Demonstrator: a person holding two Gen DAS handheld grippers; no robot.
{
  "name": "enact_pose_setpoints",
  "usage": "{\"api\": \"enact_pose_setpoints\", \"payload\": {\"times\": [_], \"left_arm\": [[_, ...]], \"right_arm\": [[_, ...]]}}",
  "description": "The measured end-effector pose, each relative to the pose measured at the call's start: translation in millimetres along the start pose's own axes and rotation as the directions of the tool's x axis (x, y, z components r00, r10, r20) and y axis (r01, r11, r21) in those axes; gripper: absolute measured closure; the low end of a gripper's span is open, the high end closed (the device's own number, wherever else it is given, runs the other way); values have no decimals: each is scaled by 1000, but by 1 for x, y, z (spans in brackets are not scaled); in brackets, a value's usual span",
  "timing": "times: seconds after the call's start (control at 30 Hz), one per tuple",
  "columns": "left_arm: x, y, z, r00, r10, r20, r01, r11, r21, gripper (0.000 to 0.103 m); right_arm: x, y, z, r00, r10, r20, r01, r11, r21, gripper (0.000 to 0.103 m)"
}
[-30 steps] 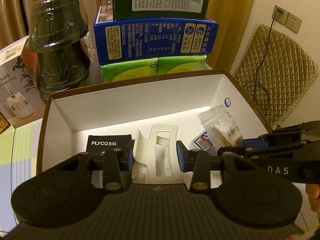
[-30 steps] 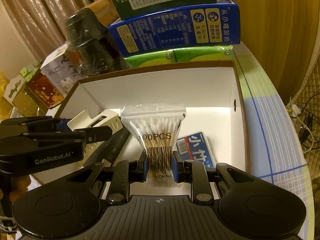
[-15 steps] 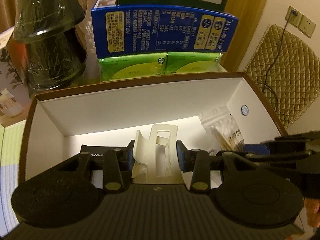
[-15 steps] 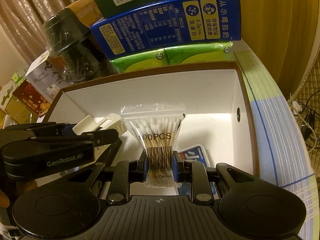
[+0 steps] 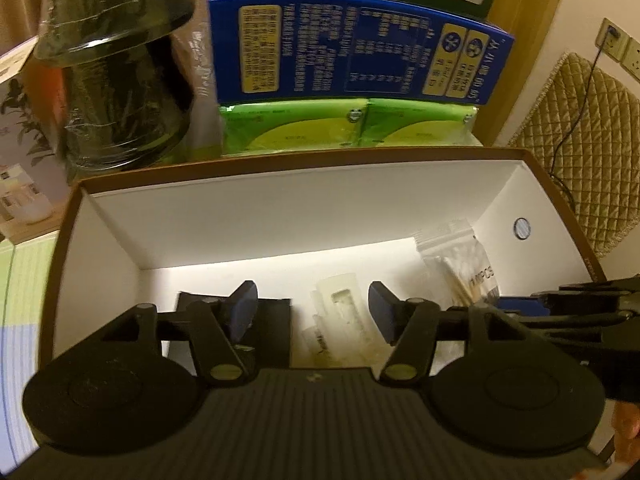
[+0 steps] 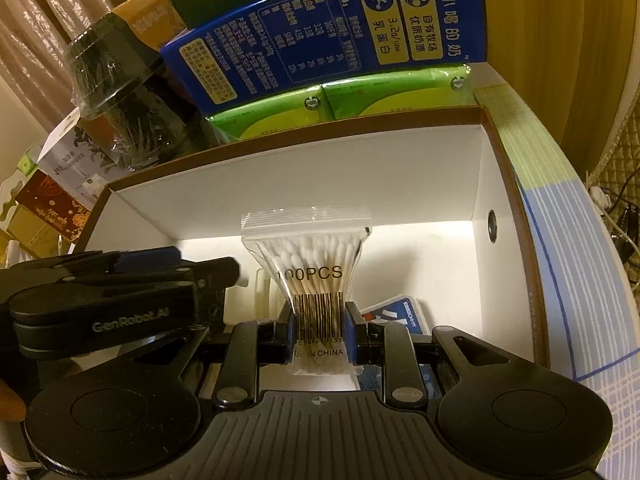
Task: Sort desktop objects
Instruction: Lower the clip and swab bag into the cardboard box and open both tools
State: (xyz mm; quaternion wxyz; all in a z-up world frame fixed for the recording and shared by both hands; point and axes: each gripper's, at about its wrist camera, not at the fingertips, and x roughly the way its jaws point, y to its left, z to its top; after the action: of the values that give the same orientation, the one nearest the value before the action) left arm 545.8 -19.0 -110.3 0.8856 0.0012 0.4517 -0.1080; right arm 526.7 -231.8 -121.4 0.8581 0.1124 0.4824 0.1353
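A: What is differing from a moment ago?

B: The left gripper (image 5: 313,307) was clamping the white plastic holder (image 5: 344,320) half a second ago. Now its fingers are standing spread apart, released, and the holder is lying on the floor of the white box (image 5: 280,216), below and between the blue pads (image 5: 243,308), touching neither.

A: And the right gripper (image 6: 319,330)?

B: It is still clenching the bag of cotton swabs (image 6: 312,276) at its barcode end, holding it upright over the inside of the box, as before.

A: How is the bag looking?

B: It is showing a clear zip pouch pinched to a waist, white tips fanning out at the top, with "100PCS" printed in black.

A: What else is lying in the box?

B: A black carton (image 5: 272,312) is sitting just beside the holder on its left, and a blue packet (image 6: 400,314) is lying under the right gripper.

A: And the surroundings?

B: The brown-rimmed box is sitting on a striped pastel tablecloth (image 6: 576,280). Behind it, green tissue packs (image 5: 348,126) are carrying a blue milk carton (image 5: 352,48), with a dark wrapped jar (image 5: 116,68) on the left. A quilted cushion (image 5: 580,128) is leaning against the wall below a socket (image 5: 612,38).
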Motion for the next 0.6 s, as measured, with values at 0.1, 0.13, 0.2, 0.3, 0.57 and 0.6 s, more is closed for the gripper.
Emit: {"api": "enact_pose_setpoints", "payload": {"times": [0.1,0.13,0.2,0.3,0.57,0.6], "left_arm": [[-5,6,-1,1000,23,2,-23,1000,-11,42],[-7,7,-1,1000,28,6,-28,999,-14,41],[-14,10,-3,999,38,15,-38,999,-18,37],[-24,13,-7,998,53,26,-53,998,-16,34],[-57,18,-17,995,90,48,-89,996,-26,19],[-62,19,-19,994,93,51,-91,995,-28,19]], "right_arm": [[0,2,2,999,-10,36,10,1000,-10,81],[-1,2,3,999,-8,50,8,1000,-11,75],[-4,2,3,995,-12,95,12,1000,-6,49],[-13,1,3,988,-5,155,6,1000,-6,29],[-42,7,-2,983,31,183,-26,999,-29,20],[-47,9,-5,982,31,189,-24,999,-38,18]]}}
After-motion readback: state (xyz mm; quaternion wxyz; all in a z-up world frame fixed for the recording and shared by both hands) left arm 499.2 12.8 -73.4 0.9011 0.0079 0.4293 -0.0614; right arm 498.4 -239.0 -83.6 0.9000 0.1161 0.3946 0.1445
